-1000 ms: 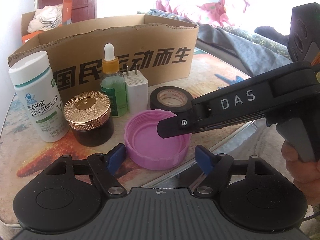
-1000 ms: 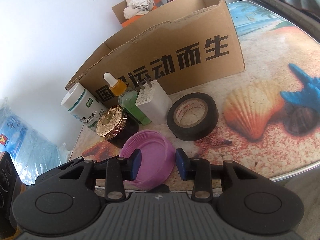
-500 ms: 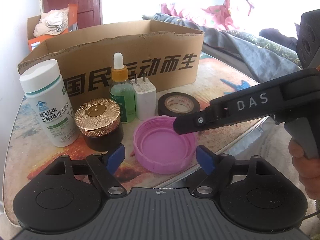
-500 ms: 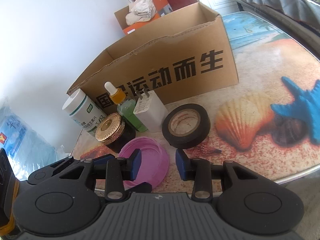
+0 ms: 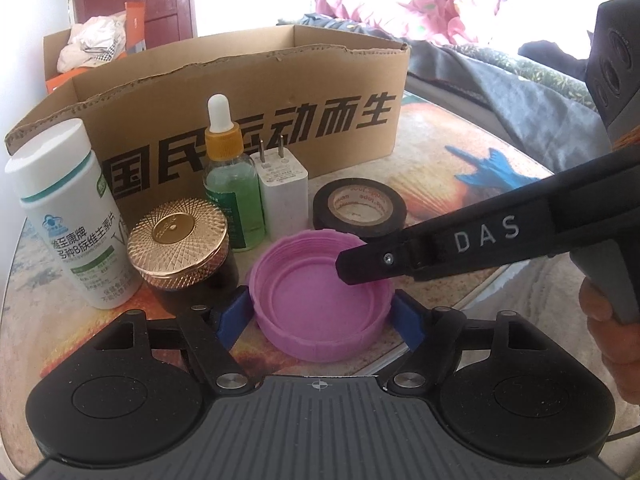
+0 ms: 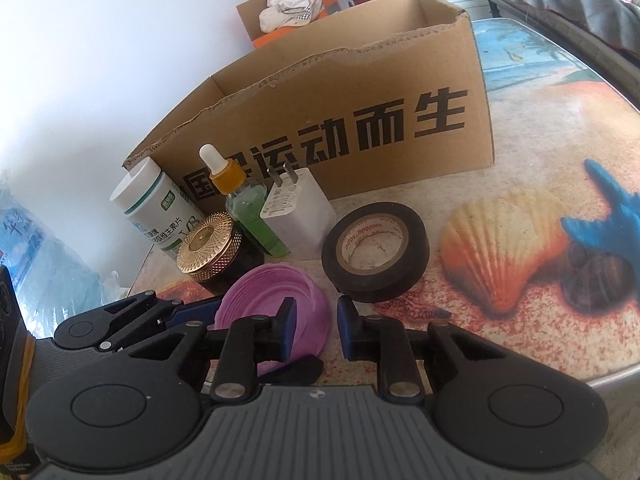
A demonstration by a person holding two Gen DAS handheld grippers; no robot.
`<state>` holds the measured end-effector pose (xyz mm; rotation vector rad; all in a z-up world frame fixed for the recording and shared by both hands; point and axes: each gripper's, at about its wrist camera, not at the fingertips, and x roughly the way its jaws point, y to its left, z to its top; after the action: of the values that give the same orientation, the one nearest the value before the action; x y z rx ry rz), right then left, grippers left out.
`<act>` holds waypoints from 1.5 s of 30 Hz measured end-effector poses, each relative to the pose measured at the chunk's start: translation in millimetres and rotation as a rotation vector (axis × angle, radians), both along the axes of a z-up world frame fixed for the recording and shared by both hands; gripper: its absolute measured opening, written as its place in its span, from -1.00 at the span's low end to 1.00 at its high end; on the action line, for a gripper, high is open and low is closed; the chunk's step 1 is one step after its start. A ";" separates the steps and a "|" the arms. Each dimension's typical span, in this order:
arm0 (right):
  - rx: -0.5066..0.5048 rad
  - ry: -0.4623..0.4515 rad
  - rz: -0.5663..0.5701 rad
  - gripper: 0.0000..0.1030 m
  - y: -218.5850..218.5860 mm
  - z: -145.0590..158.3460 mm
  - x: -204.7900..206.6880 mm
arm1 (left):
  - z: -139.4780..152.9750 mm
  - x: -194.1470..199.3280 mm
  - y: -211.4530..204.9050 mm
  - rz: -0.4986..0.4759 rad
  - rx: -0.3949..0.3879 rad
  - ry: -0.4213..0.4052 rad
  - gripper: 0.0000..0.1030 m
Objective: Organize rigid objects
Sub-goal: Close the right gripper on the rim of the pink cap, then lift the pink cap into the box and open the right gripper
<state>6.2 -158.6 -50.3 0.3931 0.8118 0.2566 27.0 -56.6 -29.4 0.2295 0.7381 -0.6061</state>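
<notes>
A purple lid (image 5: 320, 296) lies open side up near the table's front edge; it also shows in the right wrist view (image 6: 276, 300). My left gripper (image 5: 320, 316) is open, its blue pads on either side of the lid. My right gripper (image 6: 316, 330) is open with a narrow gap, its left finger over the lid's right rim; its finger (image 5: 440, 248) reaches in from the right in the left wrist view. Behind stand a white vitamin bottle (image 5: 68, 216), a gold-capped jar (image 5: 184, 252), a green dropper bottle (image 5: 232, 176), a white charger (image 5: 282, 196) and black tape (image 5: 360, 208).
An open cardboard box (image 5: 240, 92) with black lettering stands behind the objects, also in the right wrist view (image 6: 340, 92). The table edge (image 6: 612, 372) runs close at the front right. A bed with grey and pink bedding (image 5: 500, 60) lies beyond.
My left gripper has moved forward so its pads now flank the purple lid. My right gripper has drawn back slightly and stays over the lid's rim.
</notes>
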 end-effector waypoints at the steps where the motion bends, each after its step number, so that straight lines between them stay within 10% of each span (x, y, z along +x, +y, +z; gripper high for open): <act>1: -0.007 -0.001 0.007 -0.54 1.9 0.1 1.1 | -0.7 2.1 -1.3 0.003 -0.004 0.002 0.45; 17: -0.061 -0.072 0.012 -0.53 13.0 23.6 -16.2 | 20.7 -15.6 4.3 0.023 -0.035 -0.079 0.43; 32: -0.185 -0.417 0.111 -0.53 34.9 162.1 18.8 | 144.4 25.8 13.4 0.085 -0.081 -0.347 0.43; 36: -0.167 -0.339 0.160 -0.53 35.8 174.6 76.8 | 153.6 71.7 12.7 0.101 -0.057 -0.290 0.43; 45: -0.068 -0.002 0.241 -0.53 29.4 128.6 203.5 | 114.2 178.8 32.7 0.152 -0.081 0.130 0.43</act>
<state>209.7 -129.2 78.3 0.2302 0.8647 0.4522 205.9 -24.0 84.9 0.0583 0.8467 -0.5084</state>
